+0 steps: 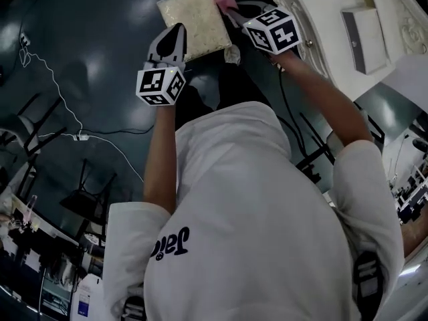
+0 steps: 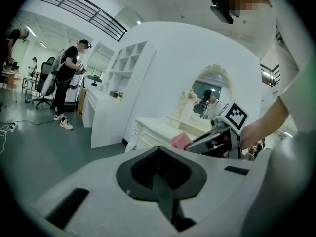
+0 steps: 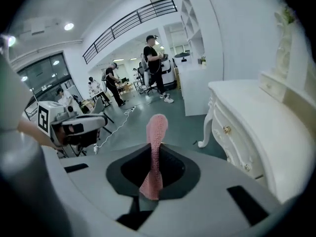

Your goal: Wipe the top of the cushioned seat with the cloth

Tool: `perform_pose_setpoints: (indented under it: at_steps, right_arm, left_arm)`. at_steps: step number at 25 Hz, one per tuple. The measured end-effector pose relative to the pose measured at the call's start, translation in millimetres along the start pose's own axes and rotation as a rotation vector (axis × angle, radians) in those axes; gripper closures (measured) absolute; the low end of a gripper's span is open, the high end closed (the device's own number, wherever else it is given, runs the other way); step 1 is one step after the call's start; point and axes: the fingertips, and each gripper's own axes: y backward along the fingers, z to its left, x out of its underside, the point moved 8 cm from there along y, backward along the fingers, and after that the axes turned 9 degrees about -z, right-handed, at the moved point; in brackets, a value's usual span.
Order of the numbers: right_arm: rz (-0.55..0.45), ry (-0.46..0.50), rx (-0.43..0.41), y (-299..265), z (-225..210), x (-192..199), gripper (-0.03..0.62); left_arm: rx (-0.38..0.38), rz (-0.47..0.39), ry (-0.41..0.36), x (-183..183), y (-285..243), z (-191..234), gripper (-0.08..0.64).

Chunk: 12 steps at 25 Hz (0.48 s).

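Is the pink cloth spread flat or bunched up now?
Bunched. The pink cloth stands as a narrow strip, pinched in the right gripper's shut jaws.

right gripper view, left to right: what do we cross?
left gripper → pink cloth → white dressing table

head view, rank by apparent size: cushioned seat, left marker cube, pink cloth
1. cushioned seat
2. left marker cube, though it sits nearer the camera
3. pink cloth, only a small part showing
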Motion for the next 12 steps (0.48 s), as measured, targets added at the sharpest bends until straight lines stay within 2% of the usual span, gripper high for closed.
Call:
perform_pose_setpoints:
  at_steps: [5,12]
  right_arm:
    - [-0.095,-0.028,0.057,29,5,-37,0.561]
    - [-0.204,-0.077,0.105,40,18,-74,0.561]
  left_arm:
    - [-0.006,-0.05,-0.015,-37,20,3,0.548]
    - [-0.054,-0.118,-0.041,-77,28,18,0.548]
